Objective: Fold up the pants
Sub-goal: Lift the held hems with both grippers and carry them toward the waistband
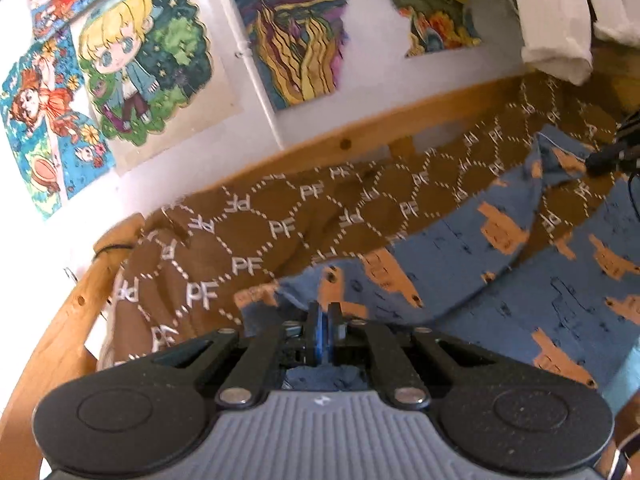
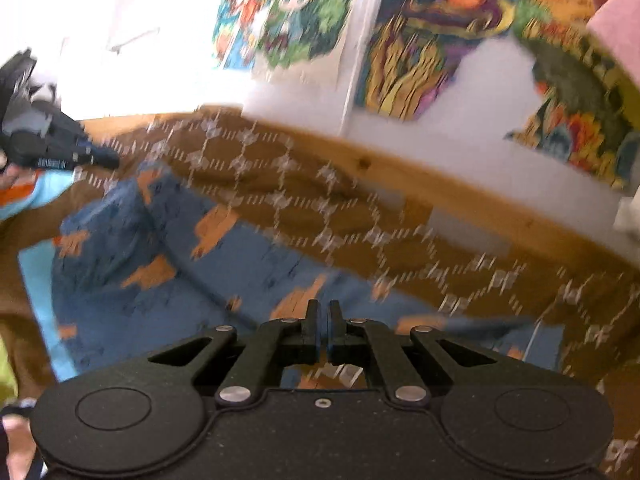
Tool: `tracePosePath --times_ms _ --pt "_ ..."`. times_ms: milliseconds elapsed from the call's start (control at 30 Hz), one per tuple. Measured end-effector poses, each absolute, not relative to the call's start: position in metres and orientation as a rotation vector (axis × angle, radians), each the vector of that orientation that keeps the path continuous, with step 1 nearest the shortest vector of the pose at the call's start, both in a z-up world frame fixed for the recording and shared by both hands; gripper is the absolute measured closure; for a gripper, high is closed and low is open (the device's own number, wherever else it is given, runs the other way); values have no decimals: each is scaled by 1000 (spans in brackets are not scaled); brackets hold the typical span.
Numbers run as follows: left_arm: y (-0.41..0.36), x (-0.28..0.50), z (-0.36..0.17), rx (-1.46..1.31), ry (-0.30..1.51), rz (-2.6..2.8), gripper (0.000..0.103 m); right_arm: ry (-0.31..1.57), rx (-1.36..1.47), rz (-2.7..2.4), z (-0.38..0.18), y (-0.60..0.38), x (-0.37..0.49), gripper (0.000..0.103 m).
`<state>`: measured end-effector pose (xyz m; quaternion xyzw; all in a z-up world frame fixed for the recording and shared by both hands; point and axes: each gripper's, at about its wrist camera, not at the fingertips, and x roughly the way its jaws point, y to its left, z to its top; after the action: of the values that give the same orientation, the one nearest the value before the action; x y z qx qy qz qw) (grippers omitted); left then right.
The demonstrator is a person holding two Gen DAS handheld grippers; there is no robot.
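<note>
The pants [image 1: 460,264] are blue with orange patches and lie rumpled on a brown blanket [image 1: 280,224] printed with white "PF" letters. My left gripper [image 1: 324,312] is shut on an edge of the pants; blue cloth shows between and under its fingers. My right gripper [image 2: 324,312] is shut on the pants [image 2: 168,272], with cloth bunched under its fingers. The right wrist view is blurred. The right gripper also shows at the right edge of the left wrist view [image 1: 592,162], pinching a raised corner of the pants. The left gripper shows at the left of the right wrist view [image 2: 112,162].
A wooden bed rail [image 1: 360,136] runs behind the blanket against a white wall with colourful cartoon posters [image 1: 132,60]. White and pink cloth [image 1: 560,20] hangs at the upper right. A light blue sheet [image 2: 36,192] shows at the left.
</note>
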<state>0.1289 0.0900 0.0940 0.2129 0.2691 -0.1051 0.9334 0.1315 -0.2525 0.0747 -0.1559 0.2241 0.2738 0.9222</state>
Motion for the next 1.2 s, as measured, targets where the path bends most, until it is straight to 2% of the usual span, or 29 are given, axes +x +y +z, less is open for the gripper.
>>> tracePosePath --times_ms 67,133,233,300,333,400,567,767,900,967,1033,1133,1200 --pt "85 131 89 465 554 -206 100 461 -400 571 63 -243 133 78" --pt "82 136 84 482 568 -203 100 467 -493 579 55 -232 138 50" --pt "80 138 78 513 576 -219 94 435 -651 603 46 -215 142 36" --pt "76 135 73 554 567 -224 79 412 -745 610 39 -207 146 29" --pt "75 133 71 576 556 -221 74 400 -777 620 36 -204 149 27" --pt "70 132 66 621 535 -215 57 387 -838 633 29 -198 156 26" --pt "51 145 47 839 491 -158 57 370 -930 641 17 -185 175 25" --pt "38 156 31 1024 453 -173 57 375 -1018 647 10 -182 191 30" --pt "35 150 23 1121 421 -195 51 372 -1069 661 7 -184 194 37" --pt "34 151 18 1144 414 -178 51 379 -1087 667 4 -183 195 52" --pt "34 155 15 1158 419 -162 51 404 -1094 660 0 -181 198 75" --pt "34 161 12 1202 423 -155 50 418 -1076 647 -1 -182 201 91" --pt "35 161 10 1244 426 -167 50 411 -1057 645 2 -183 201 96"
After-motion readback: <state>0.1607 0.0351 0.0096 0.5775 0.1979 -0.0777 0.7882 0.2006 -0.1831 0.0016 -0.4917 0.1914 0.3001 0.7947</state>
